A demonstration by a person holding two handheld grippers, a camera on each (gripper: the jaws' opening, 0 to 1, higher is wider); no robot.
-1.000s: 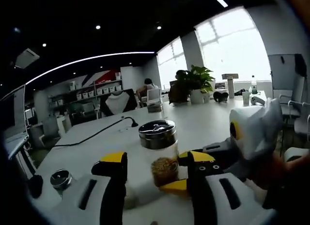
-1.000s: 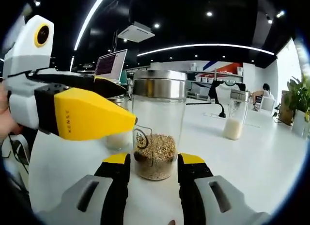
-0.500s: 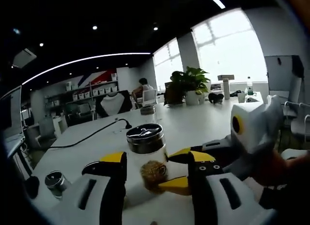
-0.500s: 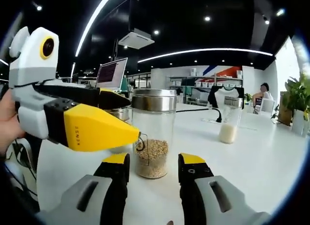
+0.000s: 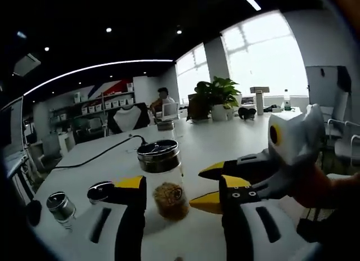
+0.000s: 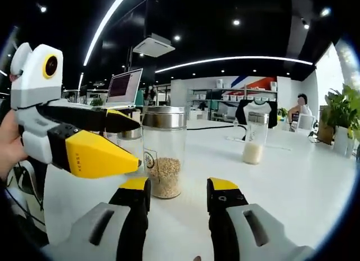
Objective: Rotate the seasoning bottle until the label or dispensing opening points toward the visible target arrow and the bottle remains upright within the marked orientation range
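Clear glass, a steel shaker lid and a low layer of tan grains make up the seasoning bottle [image 6: 163, 152], which stands upright on the white table [image 6: 292, 176] a little ahead of both your tools.

Your right gripper [image 6: 176, 189] has its yellow-tipped jaws spread apart with nothing between them; the bottle sits just beyond and slightly left of the gap. Your left gripper [image 5: 180, 189] is likewise open and empty, the bottle [image 5: 163, 176] showing through the space between its jaws. In the right gripper view the left gripper [image 6: 121, 138] reaches in from the left, its yellow jaws apart and close beside the glass; you cannot tell if they touch it.

A small round label [image 6: 149, 159] faces the right gripper's camera. No target arrow is visible, so alignment cannot be judged. Both tools seem poised for a turn or a re-grip.

A second bottle with pale contents [image 6: 254, 136] stands well apart. A black cable [image 5: 98, 156], a small lidded jar [image 5: 59, 206], a potted plant [image 5: 216, 98] and an open laptop [image 6: 125, 87] share this bright open office.
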